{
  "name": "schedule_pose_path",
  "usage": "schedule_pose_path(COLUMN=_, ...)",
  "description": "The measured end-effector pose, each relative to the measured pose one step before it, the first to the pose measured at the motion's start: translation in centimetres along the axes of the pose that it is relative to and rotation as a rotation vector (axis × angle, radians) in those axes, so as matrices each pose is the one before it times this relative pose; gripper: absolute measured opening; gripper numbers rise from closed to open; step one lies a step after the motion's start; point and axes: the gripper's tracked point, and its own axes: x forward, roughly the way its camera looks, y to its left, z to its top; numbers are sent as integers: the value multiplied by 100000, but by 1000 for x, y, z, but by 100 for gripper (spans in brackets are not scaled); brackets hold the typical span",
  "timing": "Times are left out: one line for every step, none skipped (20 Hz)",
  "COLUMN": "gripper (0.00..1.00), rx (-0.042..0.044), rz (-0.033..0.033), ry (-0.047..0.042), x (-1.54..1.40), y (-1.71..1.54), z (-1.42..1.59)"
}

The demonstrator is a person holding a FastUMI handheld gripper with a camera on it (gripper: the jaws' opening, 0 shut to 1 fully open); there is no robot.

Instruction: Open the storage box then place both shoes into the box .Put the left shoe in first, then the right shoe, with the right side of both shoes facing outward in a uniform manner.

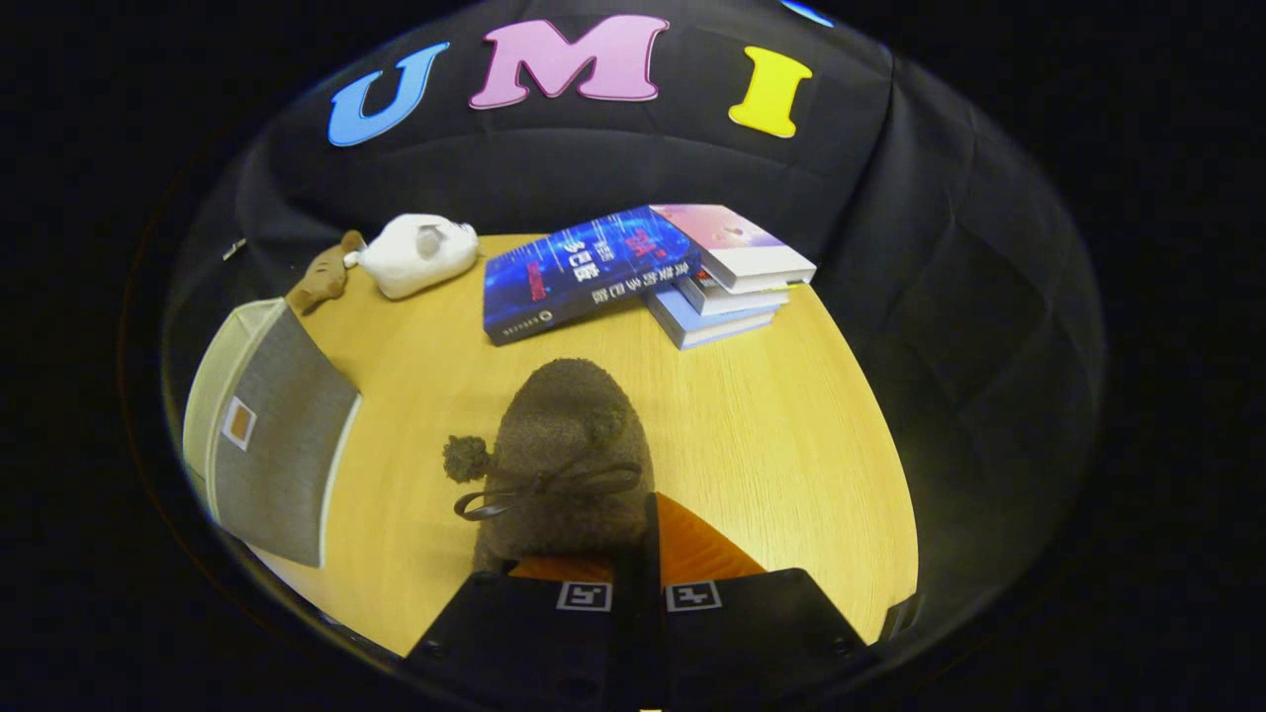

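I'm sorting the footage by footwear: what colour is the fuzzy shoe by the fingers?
Dark brown, with a pom-pom and thin bow; the shoe shows best in the gripper view, held at the gripper.

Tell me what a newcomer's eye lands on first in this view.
The fuzzy brown shoe with a pom-pom and bow lace stands out, held at its near end by the tool, whose fingers look closed on it above the wooden table. Beyond it lies a stack of books, with a white plush toy to their left. The grey storage box sits left of the shoe.
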Motion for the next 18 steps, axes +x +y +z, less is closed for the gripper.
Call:
schedule_pose_path(gripper=5, rx=66, rz=1843, ry=-2382, x=-1183, y=1315, z=1561)
schedule_pose_path(gripper=5, rx=371, rz=2143, ry=-1684, x=-1104, y=1590, z=1506)
schedule_pose_path(gripper=5, rx=961, rz=2834, ry=-1339, x=-949, y=2030, z=1464)
schedule_pose_path(gripper=5, rx=1101, rz=3142, ry=-952, x=-689, y=2107, z=1305)
schedule_pose_path(gripper=5, rx=1216, rz=3293, ry=-616, x=-590, y=2181, z=1135)
schedule_pose_path(gripper=5, rx=1118, rz=3028, ry=-349, x=-437, y=2250, z=1021)
schedule_pose_path(gripper=5, rx=895, rz=3053, ry=-854, x=-317, y=2316, z=978)
schedule_pose_path(gripper=5, rx=158, rz=3040, ry=-1354, x=-92, y=2479, z=1094)
schedule_pose_path(gripper=5, rx=-216, rz=2994, ry=-1137, x=-27, y=2398, z=839)
schedule_pose_path(gripper=5, rx=-144, rz=2911, ry=-552, x=84, y=2480, z=519)
schedule_pose_path(gripper=5, rx=114, rz=2946, ry=-219, x=236, y=2330, z=336)
schedule_pose_path(gripper=5, rx=-115, rz=2691, ry=392, x=492, y=2283, z=173)
schedule_pose_path(gripper=5, rx=-105, rz=2135, ry=1063, x=529, y=2133, z=-107)
schedule_pose_path(gripper=5, rx=-547, rz=1505, ry=1426, x=644, y=1885, z=-309)
schedule_pose_path(gripper=5, rx=-749, rz=392, ry=1649, x=751, y=1509, z=-525)
schedule_pose_path(gripper=5, rx=-1574, rz=-1155, ry=1814, x=761, y=1045, z=-697)
schedule_pose_path(gripper=5, rx=-1911, rz=-2331, ry=1859, x=715, y=599, z=-837)
schedule_pose_path(gripper=5, rx=-1816, rz=-2448, ry=1370, x=790, y=443, z=-820)
